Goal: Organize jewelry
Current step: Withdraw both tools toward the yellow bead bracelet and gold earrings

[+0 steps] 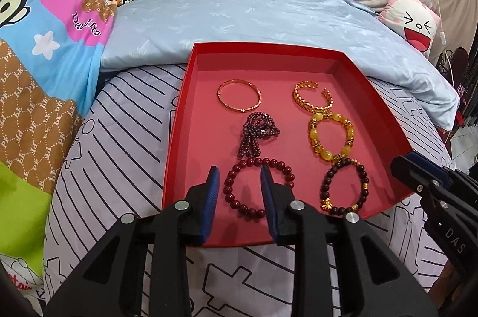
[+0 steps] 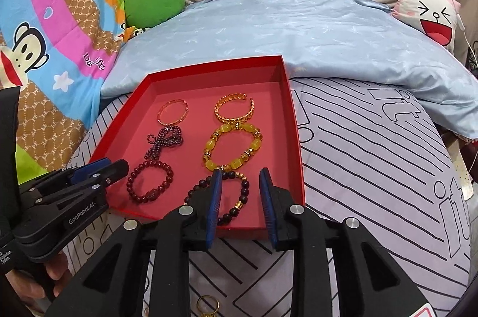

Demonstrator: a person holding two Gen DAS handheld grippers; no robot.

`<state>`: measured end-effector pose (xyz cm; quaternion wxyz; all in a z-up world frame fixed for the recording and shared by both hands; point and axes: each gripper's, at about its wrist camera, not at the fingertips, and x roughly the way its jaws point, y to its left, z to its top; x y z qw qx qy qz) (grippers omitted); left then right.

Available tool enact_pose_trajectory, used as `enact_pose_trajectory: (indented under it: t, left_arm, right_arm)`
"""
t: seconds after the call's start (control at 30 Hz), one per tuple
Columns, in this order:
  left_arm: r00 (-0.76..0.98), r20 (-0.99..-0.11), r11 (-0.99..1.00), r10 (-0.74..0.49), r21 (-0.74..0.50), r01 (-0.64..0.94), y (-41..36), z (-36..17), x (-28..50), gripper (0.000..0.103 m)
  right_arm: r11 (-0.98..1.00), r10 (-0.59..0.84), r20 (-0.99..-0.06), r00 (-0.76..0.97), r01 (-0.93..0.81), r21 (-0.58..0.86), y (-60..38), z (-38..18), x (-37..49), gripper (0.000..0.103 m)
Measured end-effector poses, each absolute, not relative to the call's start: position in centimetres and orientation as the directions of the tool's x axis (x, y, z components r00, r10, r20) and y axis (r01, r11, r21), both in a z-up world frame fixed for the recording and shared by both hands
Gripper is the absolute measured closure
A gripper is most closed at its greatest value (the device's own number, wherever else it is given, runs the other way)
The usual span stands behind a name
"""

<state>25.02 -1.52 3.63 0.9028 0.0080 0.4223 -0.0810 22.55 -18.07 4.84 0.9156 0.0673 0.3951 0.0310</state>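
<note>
1. My left gripper [image 1: 239, 194] hangs over the near edge of the red tray [image 1: 191, 96], jaws well apart and holding nothing; the red bead bracelet [image 1: 259, 188] lies flat just ahead, its left arc between the two fingers.
2. My right gripper [image 2: 240, 197] is likewise spread wide and empty, with the dark bead bracelet [image 2: 239, 199] lying flat just ahead, its right arc between the fingers.
3. Farther ahead of the tongs the tray holds a purple bead strand [image 1: 260, 134] bunched up, a yellow bead bracelet [image 1: 331, 136], a plain gold bangle [image 1: 239, 96] and an open gold cuff [image 1: 313, 99], in two tidy columns.
4. A gold ring [image 2: 207, 305] lies outside the tray on the striped sheet [image 2: 373, 167], close under my right gripper, so I judge that hand nearer for fetching it.
</note>
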Motion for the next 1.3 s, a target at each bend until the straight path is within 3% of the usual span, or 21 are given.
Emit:
enact_pose_trajectory:
  t: [0.57,1.3]
  left_arm:
    - [0.635,-0.759,0.986,-0.147,-0.059,0.158,-0.2,5.0,17.6,0.070]
    - [0.556,-0.816,0.986,-0.160,-0.106,0.129,2.0,1.9,9.7,0.065]
  right_arm:
    - [0.987,0.139,-0.729,0.670,-0.038,0.154,-17.3,5.5,14.3,0.077]
    - [0.979,0.202,-0.798,0.568,-0.111,0.169,-13.5,1.4,7.9,0.077]
